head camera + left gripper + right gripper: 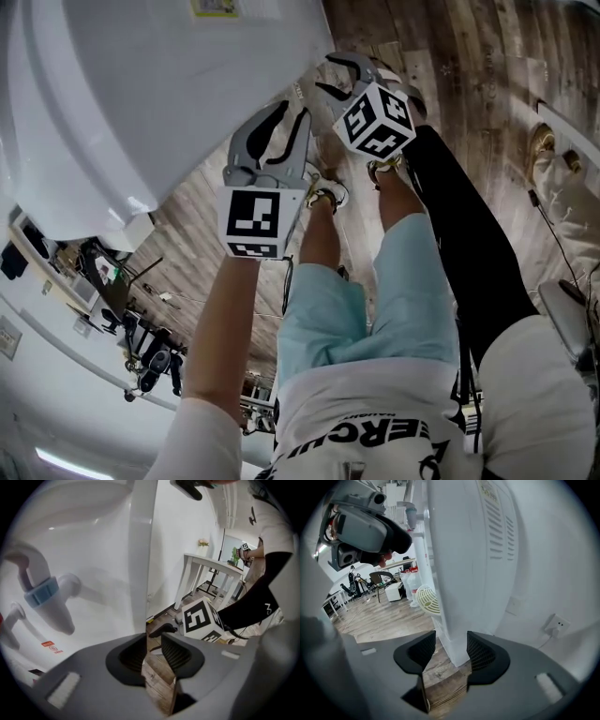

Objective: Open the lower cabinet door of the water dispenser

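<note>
Head view, looking steeply down. The white water dispenser (141, 94) filled the upper left; its lower cabinet door could not be told apart from the casing. The left tool (286, 127) and right tool (339, 80) hung just beside the dispenser's right-hand edge, above the wooden floor (469, 84). Both tools were released, jaws apart and pressing on nothing. The left showed bare floor in its gap, with the taps (51, 597) to its left. The right framed the dispenser's lower corner beyond its pads.
</note>
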A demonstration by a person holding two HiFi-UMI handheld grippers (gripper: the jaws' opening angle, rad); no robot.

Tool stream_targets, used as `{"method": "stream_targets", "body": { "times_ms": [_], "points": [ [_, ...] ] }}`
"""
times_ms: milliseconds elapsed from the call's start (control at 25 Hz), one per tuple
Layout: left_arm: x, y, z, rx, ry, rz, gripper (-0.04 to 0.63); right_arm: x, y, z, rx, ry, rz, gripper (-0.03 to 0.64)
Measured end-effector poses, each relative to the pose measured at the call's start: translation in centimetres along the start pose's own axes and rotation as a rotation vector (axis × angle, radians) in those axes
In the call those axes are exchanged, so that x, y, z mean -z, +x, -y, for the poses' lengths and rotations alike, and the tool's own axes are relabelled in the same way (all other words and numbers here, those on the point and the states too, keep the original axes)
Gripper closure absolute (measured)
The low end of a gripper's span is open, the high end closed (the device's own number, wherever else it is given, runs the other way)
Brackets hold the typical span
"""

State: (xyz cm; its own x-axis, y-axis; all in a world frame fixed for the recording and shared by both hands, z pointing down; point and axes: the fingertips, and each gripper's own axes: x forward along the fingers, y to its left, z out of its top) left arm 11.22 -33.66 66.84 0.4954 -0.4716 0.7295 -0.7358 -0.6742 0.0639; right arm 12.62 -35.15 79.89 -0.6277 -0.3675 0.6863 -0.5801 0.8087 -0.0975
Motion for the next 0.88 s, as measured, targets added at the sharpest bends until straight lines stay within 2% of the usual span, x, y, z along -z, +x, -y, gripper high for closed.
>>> {"method": "stream_targets", "body": {
  "times_ms": [400, 680, 760, 880],
  "points": [
    [0.9, 2.2, -1.8, -0.011, -0.003, -0.006, 0.453, 1.9, 3.6, 0.6, 0.002, -0.018, -0.046, 0.426],
    [3.5, 2.8, -2.6, 0.005, 0.005, -0.083, 0.501, 2.5, 5.3, 1.2, 0.010, -0.012, -0.059, 0.427],
    [3.7, 2.8, -2.9, 0.004, 0.010, -0.085, 0.537, 2.4, 5.5, 1.3, 0.008, -0.005, -0.058, 0.427],
    [3.6, 3.1, -3.1, 0.012, 0.004, -0.076, 0.538, 2.6, 5.8, 1.4, 0.003, -0.001, -0.065, 0.428]
  ]
}}
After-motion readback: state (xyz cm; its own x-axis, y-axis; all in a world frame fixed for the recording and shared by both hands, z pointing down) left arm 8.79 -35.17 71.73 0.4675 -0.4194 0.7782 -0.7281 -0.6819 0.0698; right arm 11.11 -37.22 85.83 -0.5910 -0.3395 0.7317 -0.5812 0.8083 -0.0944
